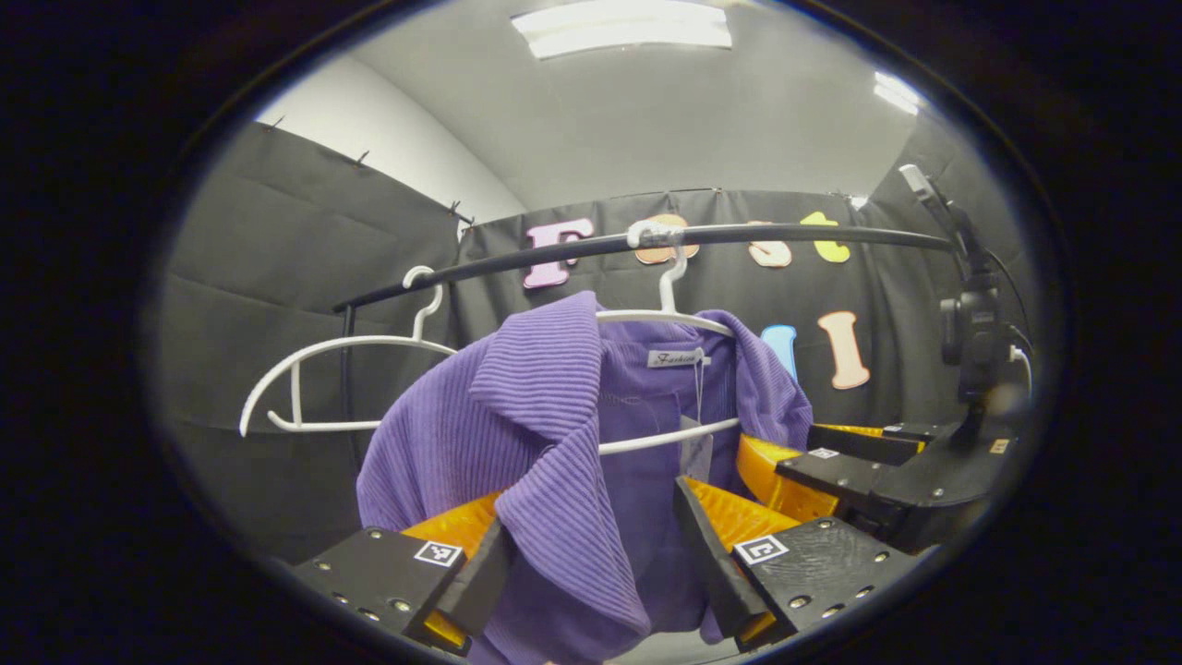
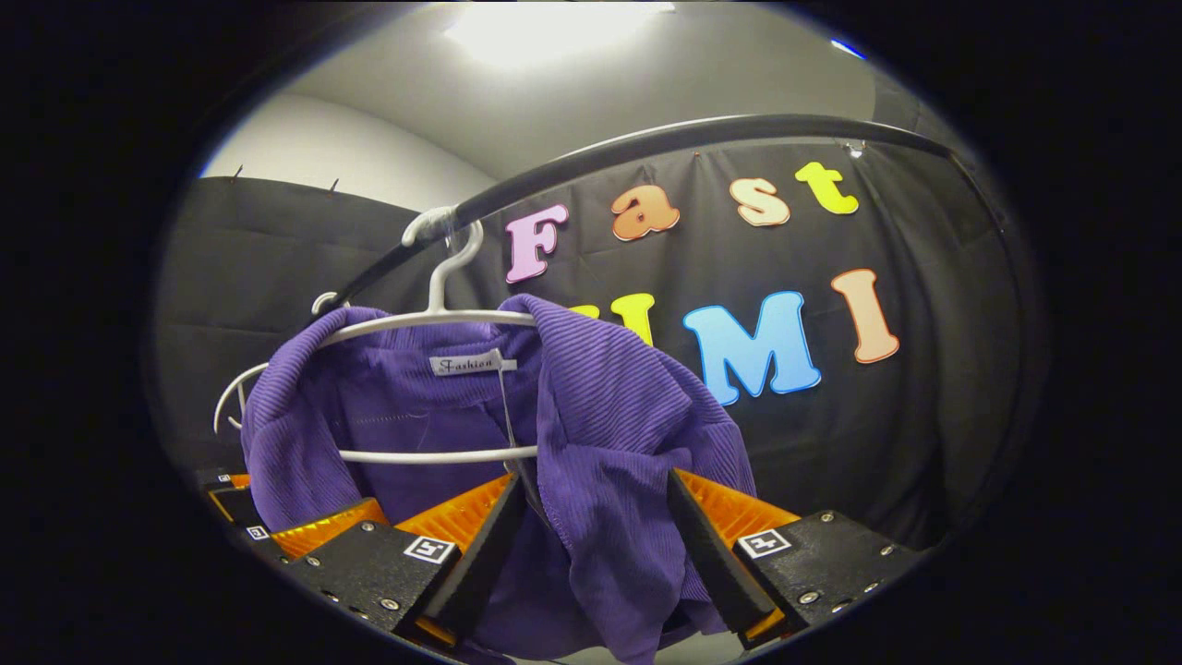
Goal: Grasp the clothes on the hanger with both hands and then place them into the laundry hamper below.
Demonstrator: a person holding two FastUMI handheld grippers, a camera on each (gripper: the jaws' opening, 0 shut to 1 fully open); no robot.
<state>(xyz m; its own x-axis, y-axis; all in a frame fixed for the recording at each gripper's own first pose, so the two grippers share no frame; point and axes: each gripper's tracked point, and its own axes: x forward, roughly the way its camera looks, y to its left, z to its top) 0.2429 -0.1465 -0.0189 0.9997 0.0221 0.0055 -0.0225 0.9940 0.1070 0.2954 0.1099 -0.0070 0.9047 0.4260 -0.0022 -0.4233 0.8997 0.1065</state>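
— What's overhead in the left gripper view?
— A long ceiling light (image 1: 623, 28) at twelve o'clock, and a smaller light (image 1: 894, 90) toward two. The grey ceiling (image 1: 693, 120) runs between them.
— And below that?
— A black rail (image 1: 785, 233) arcs across from nine o'clock to three. An empty white hanger (image 1: 314, 356) hooks over it at nine o'clock.
— Behind it?
— Black cloth (image 1: 259, 259) pinned up as the wall, with a strip of white wall (image 1: 388, 139) above it at ten o'clock.
— The right gripper view?
— The same rail, sweeping from nine o'clock up to one — under a bright glare at twelve.
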